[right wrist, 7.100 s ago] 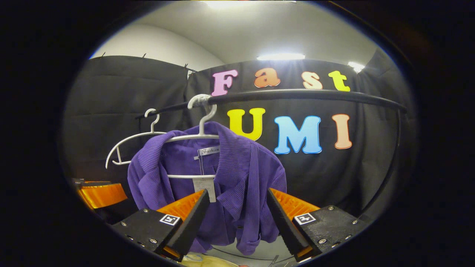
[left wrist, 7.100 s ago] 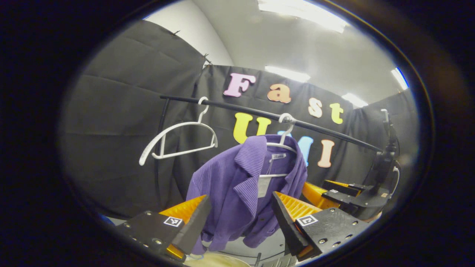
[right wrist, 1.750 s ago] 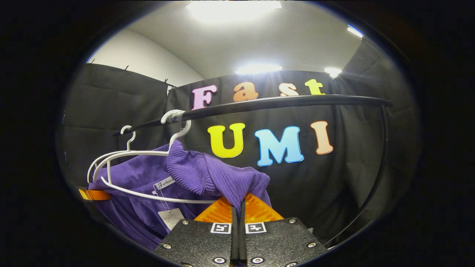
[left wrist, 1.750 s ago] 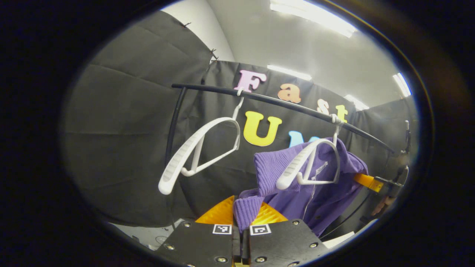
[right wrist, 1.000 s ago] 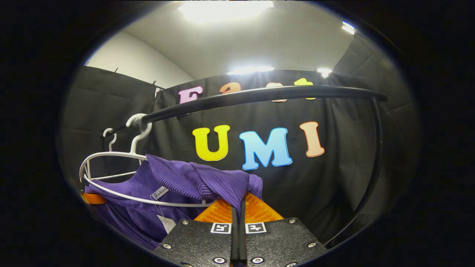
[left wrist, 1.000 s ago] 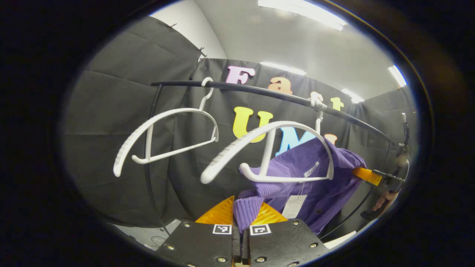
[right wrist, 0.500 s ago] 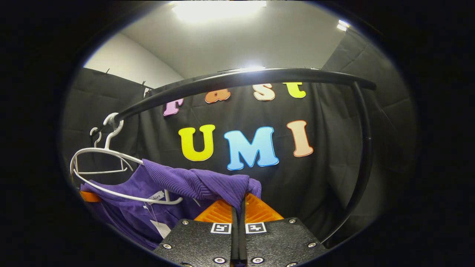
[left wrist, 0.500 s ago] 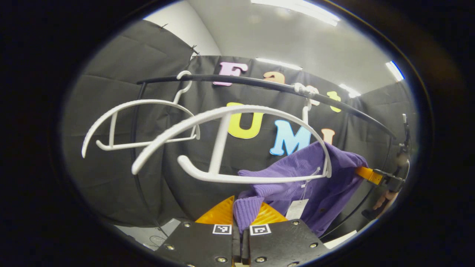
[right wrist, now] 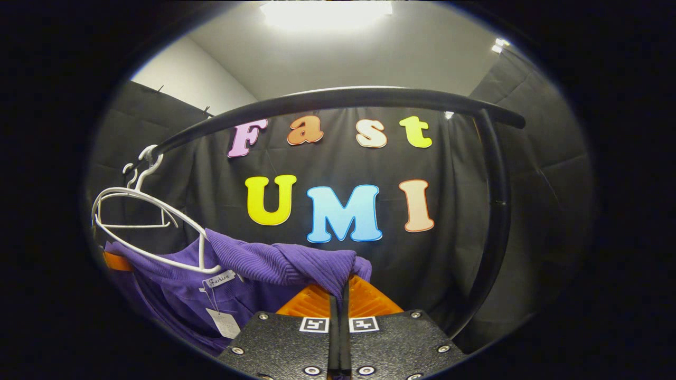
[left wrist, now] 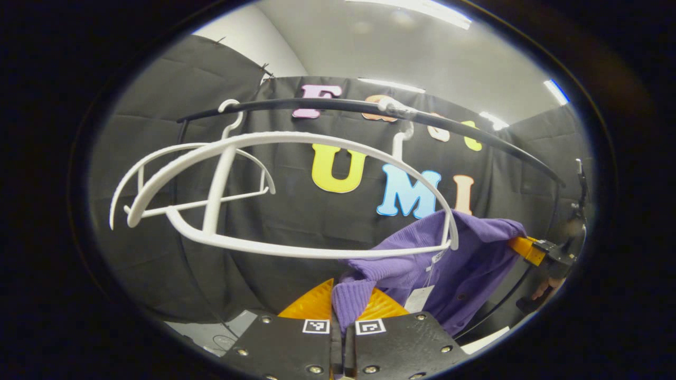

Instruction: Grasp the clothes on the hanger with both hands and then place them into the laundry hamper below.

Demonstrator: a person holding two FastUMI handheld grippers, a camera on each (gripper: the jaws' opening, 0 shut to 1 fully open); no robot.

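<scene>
Overhead, a black clothes rail point(left wrist: 475, 142) curves across the booth in the left gripper view, and in the right gripper view the same rail point(right wrist: 338, 100) arcs over and bends down into a post on the right side. Below it hangs the purple ribbed garment point(left wrist: 454, 269), stretched between the two claws; in the right gripper view it point(right wrist: 264, 264) sags from a taut fold toward the lower left, with a neck label and a paper tag point(right wrist: 223, 322) dangling. One shoulder of the garment lies against the end of the near white hanger point(left wrist: 296, 158), whose hook sits on the rail; most of that hanger is bare. A second white hanger point(left wrist: 153, 179), empty, hangs just behind it on the rail.

The left claw point(left wrist: 342, 311) is clenched on a bunched fold of the purple cloth, which rises from between its closed fingers. The right claw point(right wrist: 338, 298) is likewise clamped on a fold of the garment. At the far right of the left gripper view, the right claw point(left wrist: 528, 249) grips the garment's other edge, with a hand point(left wrist: 546, 287) under it.
</scene>
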